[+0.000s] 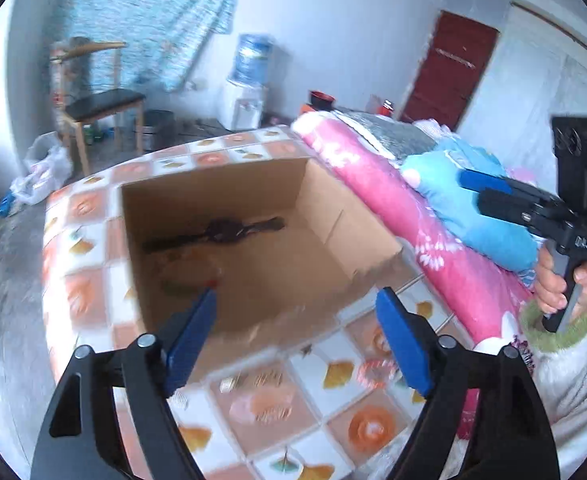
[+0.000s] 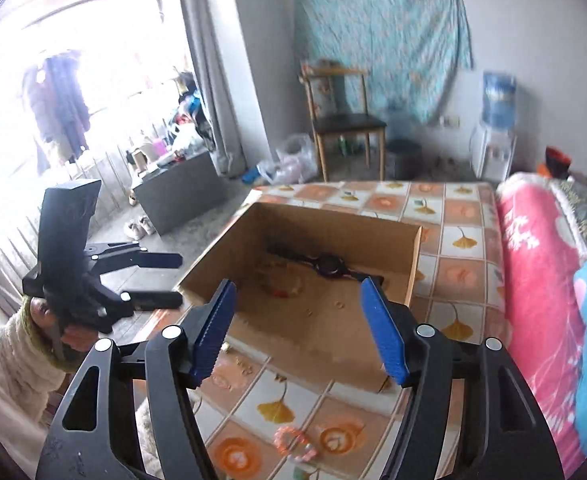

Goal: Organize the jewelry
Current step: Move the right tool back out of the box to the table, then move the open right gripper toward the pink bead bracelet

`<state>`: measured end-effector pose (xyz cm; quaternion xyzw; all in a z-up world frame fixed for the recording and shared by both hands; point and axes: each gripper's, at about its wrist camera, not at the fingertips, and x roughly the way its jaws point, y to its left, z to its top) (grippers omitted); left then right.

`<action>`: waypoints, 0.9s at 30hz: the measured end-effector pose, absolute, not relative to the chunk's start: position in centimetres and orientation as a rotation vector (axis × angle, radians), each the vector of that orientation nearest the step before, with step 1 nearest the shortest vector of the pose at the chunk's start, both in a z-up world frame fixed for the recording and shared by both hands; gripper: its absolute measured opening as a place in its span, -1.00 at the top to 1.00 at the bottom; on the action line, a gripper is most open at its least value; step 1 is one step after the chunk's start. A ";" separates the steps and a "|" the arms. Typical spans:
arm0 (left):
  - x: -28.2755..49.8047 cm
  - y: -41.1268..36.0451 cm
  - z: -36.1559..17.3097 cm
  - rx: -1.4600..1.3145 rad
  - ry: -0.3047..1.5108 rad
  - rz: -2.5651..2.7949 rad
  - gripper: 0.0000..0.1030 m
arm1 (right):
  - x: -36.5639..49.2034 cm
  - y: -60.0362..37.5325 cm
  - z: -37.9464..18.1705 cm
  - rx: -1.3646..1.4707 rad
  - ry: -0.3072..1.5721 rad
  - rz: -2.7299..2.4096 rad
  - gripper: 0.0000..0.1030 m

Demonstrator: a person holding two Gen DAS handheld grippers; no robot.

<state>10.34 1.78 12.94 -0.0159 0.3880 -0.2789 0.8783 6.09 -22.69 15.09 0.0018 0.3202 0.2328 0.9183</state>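
Two claws (open) — left claw [image 1: 296, 312], right claw [image 2: 299, 304]

Left gripper [image 1: 297, 320] fingers spread, nothing between; right gripper [image 2: 299, 312] likewise.

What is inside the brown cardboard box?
Inside the open brown cardboard box lies a dark wristwatch with its strap stretched out, plus a beaded bracelet and some tiny bits too blurry to name. The near wall hides the box's front corner.

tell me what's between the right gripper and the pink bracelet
Only bare patterned tablecloth; the open right gripper hangs above the pink bracelet, seen in the right wrist view.
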 end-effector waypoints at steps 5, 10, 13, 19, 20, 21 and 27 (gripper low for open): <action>7.4 3.3 7.0 -0.051 0.831 -0.432 -0.59 | 4.6 -21.1 9.3 0.008 0.741 0.421 -0.24; 6.0 2.1 1.3 -0.056 0.865 -0.373 -0.59 | 6.2 -19.0 3.6 0.033 0.885 0.404 -0.24; 6.3 0.9 -0.3 -0.052 0.856 -0.402 -0.59 | 7.2 -17.8 1.7 -0.001 0.930 0.398 -0.12; 6.2 -2.5 -2.2 0.008 0.853 -0.488 -0.52 | 9.1 -16.1 -0.4 -0.037 0.968 0.430 0.13; 6.3 -3.0 -2.2 0.026 0.847 -0.493 -0.49 | 9.5 -15.9 -0.6 -0.042 0.973 0.439 0.19; 6.3 -3.4 -2.3 0.047 0.841 -0.491 -0.45 | 9.8 -15.7 -0.9 -0.049 0.981 0.447 0.20; 7.6 -4.9 -3.2 0.144 0.875 -0.472 0.24 | 11.0 -14.5 -2.2 -0.110 0.995 0.477 0.34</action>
